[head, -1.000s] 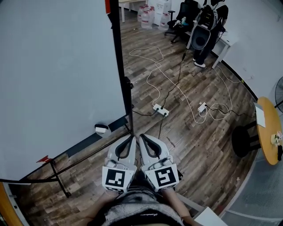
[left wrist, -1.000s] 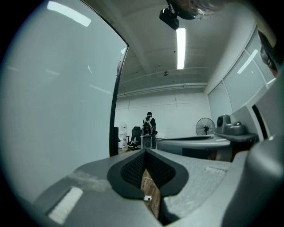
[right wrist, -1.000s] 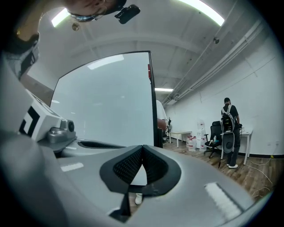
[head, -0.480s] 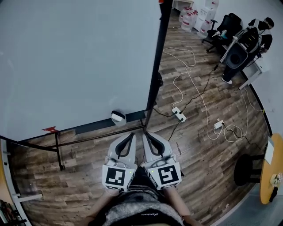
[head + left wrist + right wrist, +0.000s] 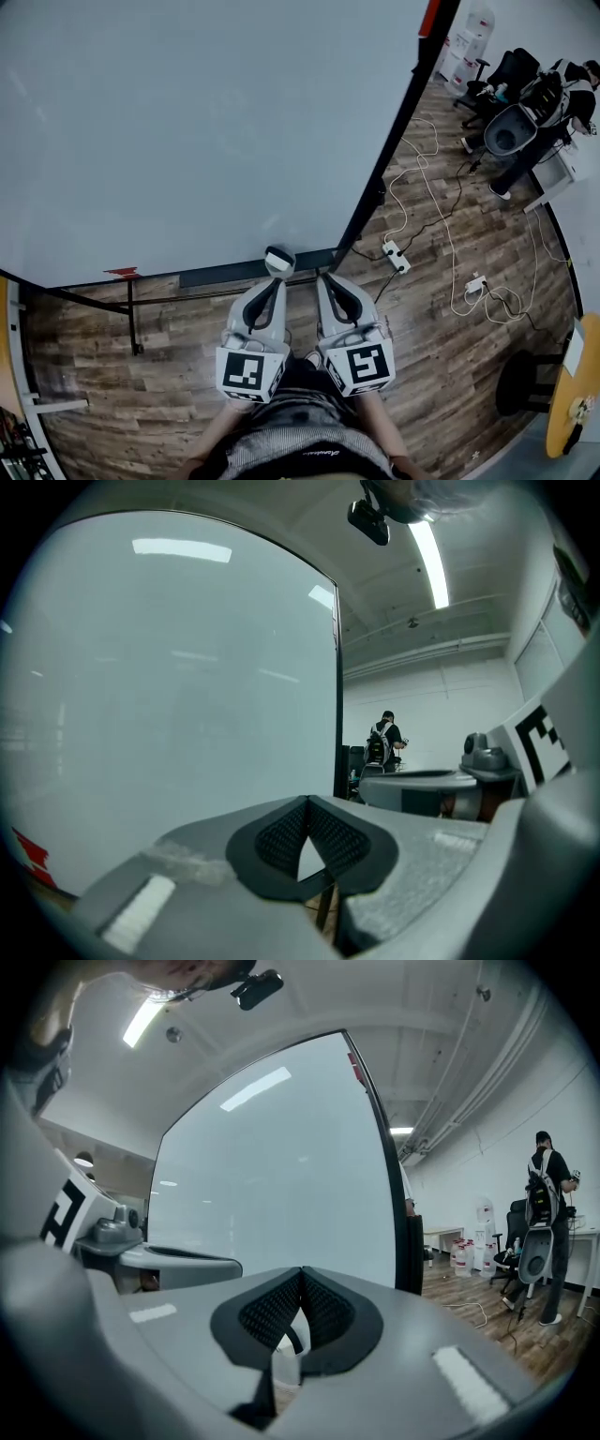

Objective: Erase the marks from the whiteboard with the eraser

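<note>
Small white eraser with a dark top [image 5: 278,260] sits on the dark ledge [image 5: 216,276] under the large pale whiteboard in its black frame [image 5: 187,131], just beyond the left gripper [image 5: 266,298]. Right gripper [image 5: 330,292] close alongside. Both jaw pairs pressed together, nothing pinched. White cables [image 5: 441,216] on wood floor, far right

- Wood floor [image 5: 441,356] under me, w/ white cables [image 5: 448,246] looping across it.
- Power strip [image 5: 396,256] on the floor, 2nd strip [image 5: 475,283] to its right.
- Person w/ backpack [image 5: 565,89] far off on my right, by black office chair [image 5: 511,70].
- Round table [image 5: 574,394], only its edge in view.
</note>
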The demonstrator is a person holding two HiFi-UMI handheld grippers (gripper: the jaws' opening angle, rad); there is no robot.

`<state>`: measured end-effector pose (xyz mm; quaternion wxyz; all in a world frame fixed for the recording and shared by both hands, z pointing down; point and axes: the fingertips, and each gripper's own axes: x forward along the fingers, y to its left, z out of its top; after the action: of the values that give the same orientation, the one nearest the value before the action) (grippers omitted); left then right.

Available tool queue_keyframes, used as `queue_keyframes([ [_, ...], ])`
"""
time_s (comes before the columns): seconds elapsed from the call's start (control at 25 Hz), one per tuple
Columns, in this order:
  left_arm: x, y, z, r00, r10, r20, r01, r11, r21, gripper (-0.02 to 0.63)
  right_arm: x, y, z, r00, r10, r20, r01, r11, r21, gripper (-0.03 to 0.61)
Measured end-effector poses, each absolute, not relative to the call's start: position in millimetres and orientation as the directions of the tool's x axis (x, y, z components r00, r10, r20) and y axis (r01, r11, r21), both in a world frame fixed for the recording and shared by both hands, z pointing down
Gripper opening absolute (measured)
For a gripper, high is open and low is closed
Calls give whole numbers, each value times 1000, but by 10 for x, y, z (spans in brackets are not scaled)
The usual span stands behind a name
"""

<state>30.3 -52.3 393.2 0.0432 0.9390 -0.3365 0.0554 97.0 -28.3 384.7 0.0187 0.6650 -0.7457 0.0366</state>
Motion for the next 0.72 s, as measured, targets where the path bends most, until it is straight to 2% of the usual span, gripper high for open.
queue_keyframes([
  [0.72,60,-1038,4132,761,-634,137,-645,-762,55,0,581,-941,4054,-204,-975,90,-979,202,-34,2],
])
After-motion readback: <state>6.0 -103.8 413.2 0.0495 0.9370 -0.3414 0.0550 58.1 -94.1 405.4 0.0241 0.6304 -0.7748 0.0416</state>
